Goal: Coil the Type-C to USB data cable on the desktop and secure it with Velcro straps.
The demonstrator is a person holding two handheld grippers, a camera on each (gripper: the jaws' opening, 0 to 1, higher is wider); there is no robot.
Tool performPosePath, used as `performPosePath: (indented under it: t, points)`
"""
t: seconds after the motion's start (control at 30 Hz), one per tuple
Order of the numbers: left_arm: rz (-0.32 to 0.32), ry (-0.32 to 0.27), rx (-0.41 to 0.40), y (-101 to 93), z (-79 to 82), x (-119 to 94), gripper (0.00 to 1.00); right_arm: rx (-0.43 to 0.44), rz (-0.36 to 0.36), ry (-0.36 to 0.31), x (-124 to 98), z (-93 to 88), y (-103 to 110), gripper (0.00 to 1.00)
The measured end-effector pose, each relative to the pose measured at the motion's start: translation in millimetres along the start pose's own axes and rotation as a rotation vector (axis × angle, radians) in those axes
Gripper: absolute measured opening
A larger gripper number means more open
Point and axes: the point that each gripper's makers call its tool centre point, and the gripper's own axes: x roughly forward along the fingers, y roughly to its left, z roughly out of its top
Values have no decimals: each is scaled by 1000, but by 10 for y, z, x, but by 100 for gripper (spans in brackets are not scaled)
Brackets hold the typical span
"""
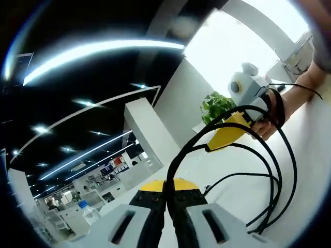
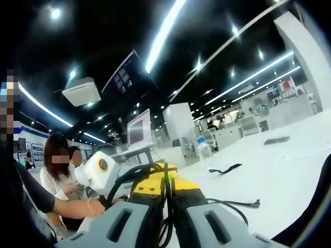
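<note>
Two grippers, left [image 1: 166, 217] and right [image 2: 166, 217], each clamped on black looped data cable [image 1: 269, 170], Velcro strap [image 2: 226, 168] lying apart on white desktop [image 2: 289, 175].

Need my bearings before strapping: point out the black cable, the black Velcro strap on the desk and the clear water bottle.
black cable [image 1: 283, 170]: left gripper view, outer coil loop.
black Velcro strap [image 2: 225, 169]: right gripper view, strap's middle.
clear water bottle [image 2: 204, 149]: right gripper view, its body.

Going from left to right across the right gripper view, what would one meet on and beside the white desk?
Seated person → other gripper → water bottle → Velcro strap → dark flat item.
</note>
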Motion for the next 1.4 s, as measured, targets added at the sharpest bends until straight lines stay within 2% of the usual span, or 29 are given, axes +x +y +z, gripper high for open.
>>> performPosePath:
  t: [0.13, 0.23, 0.3, 0.33, 0.37, 0.43, 0.5, 0.6, 0.77, 0.83, 0.9, 1.03, 1.17, 1.23, 1.3, 1.4]
  points:
    - [10, 5, 9, 21, -7, -5, 4, 81, -41, -70, -57, 161, -151, 5]
    - [21, 12, 21, 35, -20, -3, 4, 111, -36, -129, -115, 314, -192, 6]
    - [25, 18, 29, 39, -34, 1, 4, 132, 8, -138, -116, 365, -115, 13]
    - [26, 20, 33, 38, -39, 2, 4, 127, 24, -136, -108, 376, -76, 20]
    - [26, 22, 39, 35, -43, 3, 4, 119, 38, -133, -99, 375, -34, 24]
    - [25, 26, 51, 22, -47, 6, 4, 71, 67, -111, -78, 333, 53, 27]
    - [21, 28, 67, 3, -47, 10, 4, 1, 82, -62, -49, 224, 135, 28]
    - [13, 37, 98, -34, -56, 16, 4, -83, 106, 1, 5, 65, 243, 34]
    - [11, 49, 129, -48, -71, 10, 4, -70, 86, 19, 4, 58, 210, 35]
    - [16, 58, 138, -44, -92, 11, 4, -25, 127, -11, 2, 125, 311, 35]
    - [13, 59, 133, -44, -105, 11, 4, -32, 129, -6, 9, 132, 386, 38]
    - [2, 47, 157, -90, -60, 6, 4, -184, 76, 69, 26, -15, 283, 40]
    - [-6, 57, 195, -114, -71, 12, 4, -153, 40, 92, 30, -94, 99, 39]
    - [-13, 57, 195, -117, -74, 10, 4, -138, 29, 96, 16, -106, 32, 35]
    - [-19, 53, 206, -137, -60, 9, 4, -125, 30, 98, 8, -114, -1, 31]
    - [-22, 48, 240, -159, -32, 4, 4, -104, 59, 124, 0, -168, 17, 31]
